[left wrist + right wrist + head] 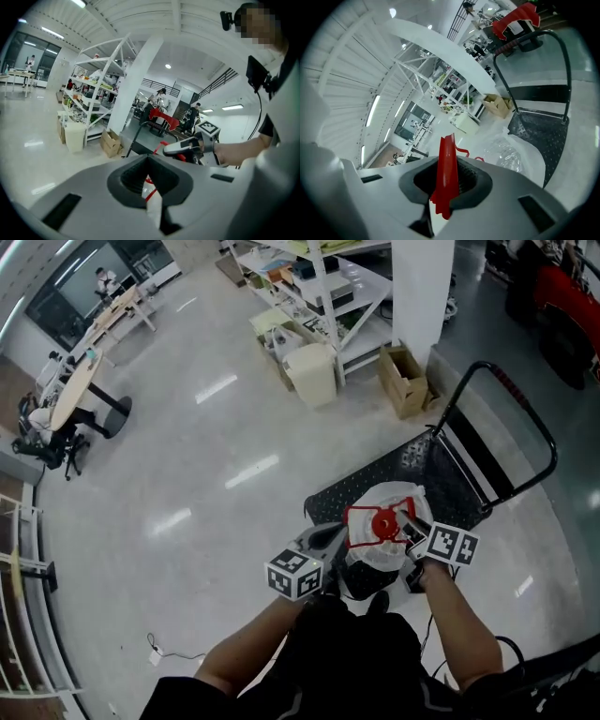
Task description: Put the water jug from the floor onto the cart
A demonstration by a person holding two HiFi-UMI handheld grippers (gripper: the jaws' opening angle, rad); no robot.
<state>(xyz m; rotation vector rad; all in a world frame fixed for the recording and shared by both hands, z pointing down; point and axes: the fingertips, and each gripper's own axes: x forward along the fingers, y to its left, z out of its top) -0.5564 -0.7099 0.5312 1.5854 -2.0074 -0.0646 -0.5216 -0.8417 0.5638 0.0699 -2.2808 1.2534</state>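
The left gripper (149, 183) and right gripper (446, 180) are each clamping the red handle (380, 521) of the water jug (373, 557), which is being held at the head view's lower centre by the near end of the cart (452, 479); it is probably handling heavy, smooth-walled and prone to swing.

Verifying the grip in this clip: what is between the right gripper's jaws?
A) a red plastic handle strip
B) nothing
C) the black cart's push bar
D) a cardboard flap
A: the right gripper view shows the right gripper with its jaws shut on the red plastic handle strip of the clear plastic water jug.
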